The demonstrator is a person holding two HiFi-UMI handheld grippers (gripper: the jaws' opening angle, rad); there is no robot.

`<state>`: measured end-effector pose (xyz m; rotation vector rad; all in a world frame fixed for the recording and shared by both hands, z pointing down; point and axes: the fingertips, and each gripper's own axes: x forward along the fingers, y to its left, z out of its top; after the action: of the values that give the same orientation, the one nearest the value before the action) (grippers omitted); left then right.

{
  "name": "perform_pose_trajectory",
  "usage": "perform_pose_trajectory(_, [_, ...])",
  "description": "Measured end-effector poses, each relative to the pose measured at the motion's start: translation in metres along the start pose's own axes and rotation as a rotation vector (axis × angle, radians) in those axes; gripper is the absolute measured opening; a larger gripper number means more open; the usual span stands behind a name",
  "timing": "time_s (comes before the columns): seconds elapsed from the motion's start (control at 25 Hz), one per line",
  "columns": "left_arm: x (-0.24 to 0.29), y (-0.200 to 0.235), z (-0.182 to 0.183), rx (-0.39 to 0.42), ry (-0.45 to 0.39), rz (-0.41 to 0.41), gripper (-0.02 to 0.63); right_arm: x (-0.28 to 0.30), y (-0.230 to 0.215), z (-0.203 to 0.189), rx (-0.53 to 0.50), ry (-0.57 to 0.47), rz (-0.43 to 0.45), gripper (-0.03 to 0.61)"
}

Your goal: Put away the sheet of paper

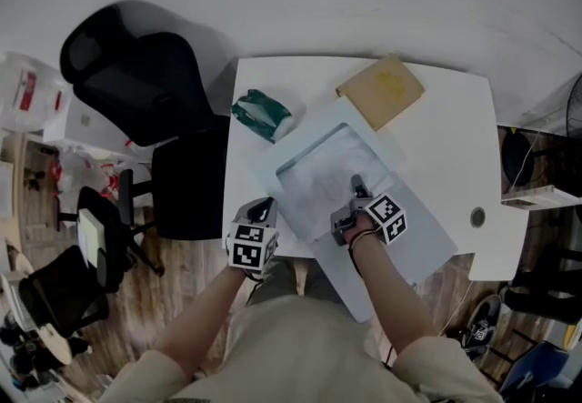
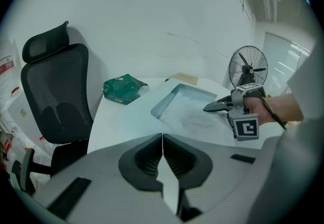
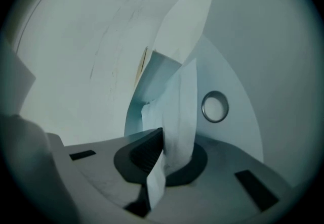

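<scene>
A pale folder [image 1: 414,246] lies open across the white table [image 1: 446,137], with the crumpled white sheet of paper [image 1: 323,174] resting in its pocket. My right gripper [image 1: 356,184] reaches over the sheet's near right part and is shut on it. In the right gripper view the paper [image 3: 179,112] stands pinched between the jaws, with the folder flap [image 3: 187,15] rising behind it. My left gripper [image 1: 263,206] hovers at the table's front left edge, apart from the folder. Its jaws [image 2: 162,139] are shut with nothing in them.
A green packet [image 1: 261,114] and a brown envelope [image 1: 380,90] lie at the back of the table. A round cable hole [image 1: 477,217] sits near the right edge. A black office chair [image 1: 136,74] stands to the left and a fan [image 2: 248,66] beyond the table.
</scene>
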<state>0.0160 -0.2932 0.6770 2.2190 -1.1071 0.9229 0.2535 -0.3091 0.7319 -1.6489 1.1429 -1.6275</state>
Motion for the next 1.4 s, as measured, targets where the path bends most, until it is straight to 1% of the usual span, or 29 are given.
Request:
perform_pose_trajectory(0.2, [0.005,0.007,0.002,0.005,-0.004,-0.048,0.021,0.016,0.01,-0.007,-0.004,-0.014,0.005,0.023])
perform_pose_trajectory(0.36, [0.004,0.009,0.005,0.017,0.007,-0.087,0.021,0.032,0.02,-0.015,0.015,-0.015,0.028,0.023])
perform_pose_trajectory(0.44, [0.005,0.011,0.003,0.021,0.016,-0.105,0.021,0.039,0.026,-0.018,0.004,-0.017,0.041,0.023])
perform_pose_trajectory(0.56, [0.007,0.012,0.001,0.03,0.032,-0.131,0.021,0.043,0.036,-0.022,-0.019,-0.028,0.091,0.023])
perform_pose_trajectory(0.64, [0.008,0.011,0.0,0.038,0.035,-0.148,0.021,0.044,0.046,-0.026,-0.014,-0.025,0.156,0.026])
perform_pose_trajectory(0.68, [0.008,0.011,0.001,0.041,0.034,-0.156,0.021,0.045,0.052,-0.028,-0.009,-0.018,0.195,0.052])
perform_pose_trajectory(0.76, [0.008,0.011,0.002,0.043,0.032,-0.169,0.021,0.048,0.065,-0.032,-0.013,0.008,0.266,0.198])
perform_pose_trajectory(0.8, [0.009,0.011,0.002,0.043,0.03,-0.172,0.021,0.049,0.071,-0.035,-0.03,0.027,0.286,0.254])
perform_pose_trajectory(0.88, [0.009,0.012,0.002,0.041,0.028,-0.172,0.021,0.052,0.08,-0.041,-0.078,0.069,0.301,0.333])
perform_pose_trajectory(0.96, [0.009,0.012,0.001,0.039,0.028,-0.171,0.021,0.052,0.084,-0.045,-0.117,0.102,0.3,0.391])
perform_pose_trajectory(1.08, [0.008,0.011,0.001,0.041,0.034,-0.174,0.021,0.049,0.084,-0.046,-0.171,0.127,0.272,0.437])
perform_pose_trajectory(1.24, [0.004,0.01,0.003,0.043,0.024,-0.177,0.021,0.043,0.08,-0.041,-0.223,0.131,0.195,0.483])
perform_pose_trajectory(1.4, [-0.004,0.009,0.007,0.041,0.007,-0.179,0.021,0.035,0.073,-0.039,-0.283,0.152,0.107,0.491])
